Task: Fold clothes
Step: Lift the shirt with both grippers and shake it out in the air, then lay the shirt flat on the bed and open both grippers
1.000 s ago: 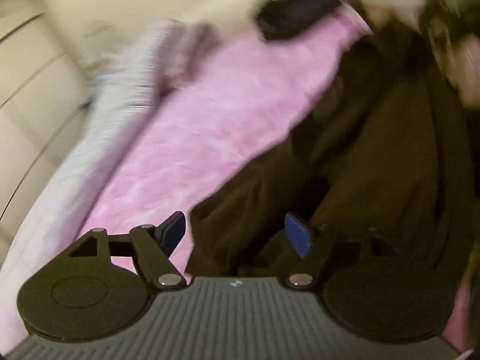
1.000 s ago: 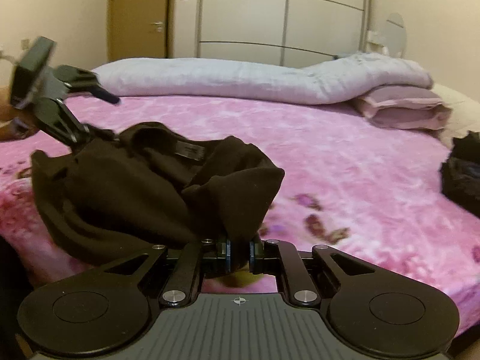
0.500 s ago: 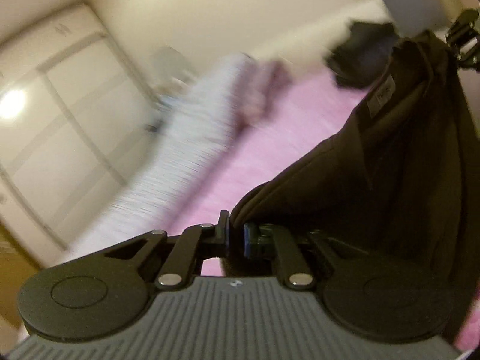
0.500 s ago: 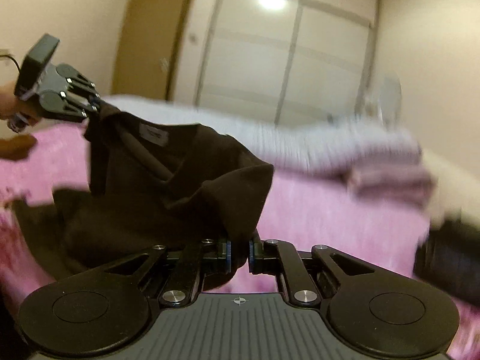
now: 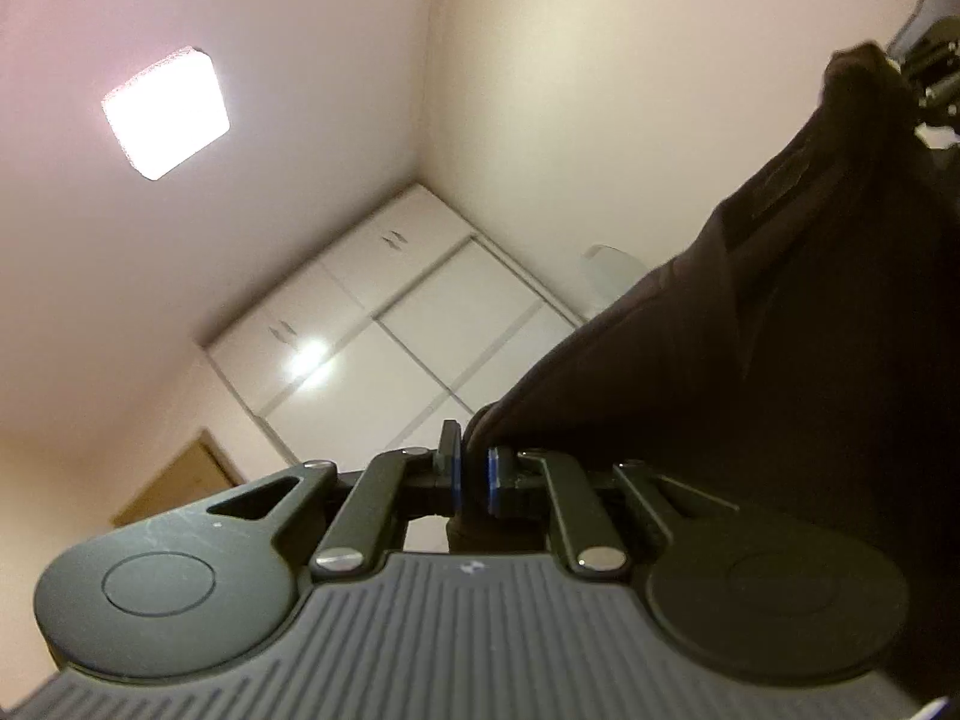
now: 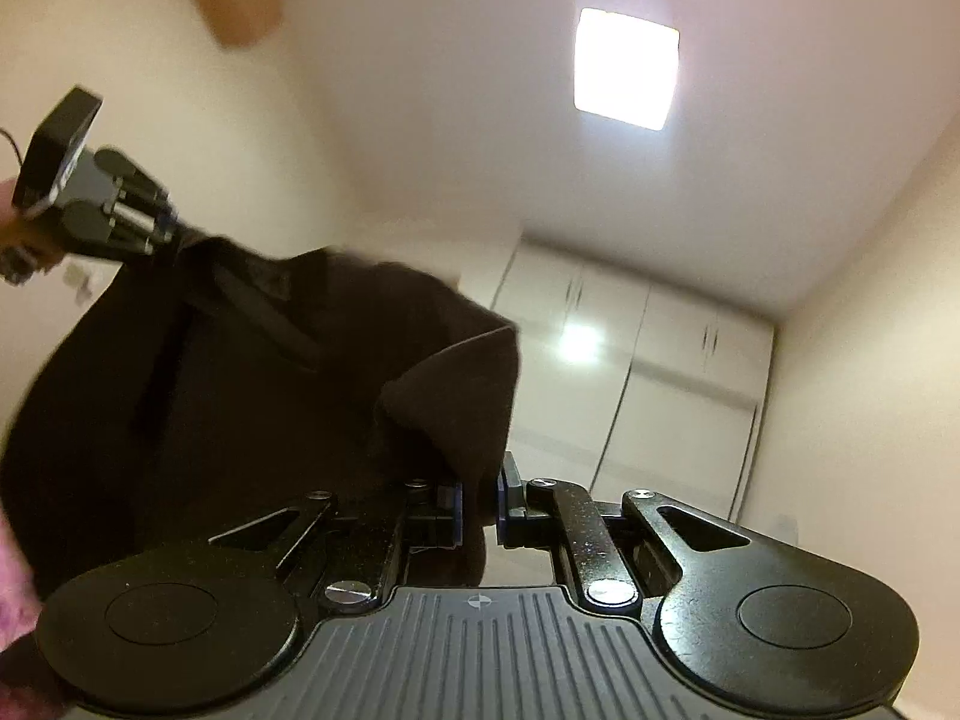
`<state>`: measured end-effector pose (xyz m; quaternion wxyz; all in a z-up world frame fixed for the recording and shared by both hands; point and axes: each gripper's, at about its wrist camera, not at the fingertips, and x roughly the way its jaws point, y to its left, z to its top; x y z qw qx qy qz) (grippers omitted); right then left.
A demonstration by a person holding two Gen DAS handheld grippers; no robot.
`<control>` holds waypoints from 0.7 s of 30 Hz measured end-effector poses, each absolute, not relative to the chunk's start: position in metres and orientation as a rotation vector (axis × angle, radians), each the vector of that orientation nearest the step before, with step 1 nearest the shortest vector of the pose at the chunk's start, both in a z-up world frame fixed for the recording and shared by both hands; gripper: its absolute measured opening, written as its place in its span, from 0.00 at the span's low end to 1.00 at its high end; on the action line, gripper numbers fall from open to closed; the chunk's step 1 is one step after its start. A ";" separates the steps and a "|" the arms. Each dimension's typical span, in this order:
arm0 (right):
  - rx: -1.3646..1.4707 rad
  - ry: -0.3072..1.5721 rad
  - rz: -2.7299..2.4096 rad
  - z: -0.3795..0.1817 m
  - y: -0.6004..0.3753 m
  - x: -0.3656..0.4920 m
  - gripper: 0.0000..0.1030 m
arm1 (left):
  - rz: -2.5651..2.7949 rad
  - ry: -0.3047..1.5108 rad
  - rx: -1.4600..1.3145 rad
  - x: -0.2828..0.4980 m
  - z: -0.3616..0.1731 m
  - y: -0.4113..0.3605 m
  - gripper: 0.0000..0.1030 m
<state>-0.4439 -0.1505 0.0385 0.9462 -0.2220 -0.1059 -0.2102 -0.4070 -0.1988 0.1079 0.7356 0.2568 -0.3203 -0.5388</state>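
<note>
Moved: dark garment [image 6: 240,396] lifted off bed, cameras tilted ceilingward.
Left tool [image 5: 471,474]: clamped on garment.
Right tool [image 6: 480,507]: clamped on garment.
Progress: no fold made yet.

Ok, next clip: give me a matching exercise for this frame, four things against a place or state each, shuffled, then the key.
Things:
1. left gripper
2. dark garment
3. ceiling light
4. wardrobe

Places or states:
A. switched on, glowing overhead
B. white doors closed, against the far wall
C. shut on a fabric edge
D. held up between both grippers

Pairs: 1-C, 2-D, 3-A, 4-B

The right gripper also pinches the garment.
</note>
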 end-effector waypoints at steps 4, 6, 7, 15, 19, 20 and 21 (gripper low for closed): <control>-0.526 -0.266 -0.420 0.072 -0.160 -0.419 0.08 | -1.161 -0.695 0.539 -0.391 0.122 -0.217 0.08; -0.533 -0.231 -0.420 0.069 -0.182 -0.385 0.08 | -1.175 -0.648 0.544 -0.375 0.114 -0.244 0.09; -0.536 -0.213 -0.420 0.068 -0.193 -0.368 0.08 | -1.187 -0.616 0.550 -0.365 0.106 -0.262 0.09; -0.468 0.148 -0.416 -0.073 -0.309 -0.150 0.08 | -1.240 -0.218 0.728 -0.242 -0.075 -0.477 0.11; -0.345 0.370 -0.396 -0.183 -0.377 -0.041 0.09 | -1.218 0.108 0.744 -0.182 -0.195 -0.570 0.24; -0.335 0.436 -0.394 -0.209 -0.387 -0.018 0.14 | -1.206 0.200 0.735 -0.167 -0.224 -0.589 0.25; -0.326 0.501 -0.393 -0.235 -0.397 0.004 0.20 | -1.191 0.288 0.722 -0.154 -0.250 -0.604 0.25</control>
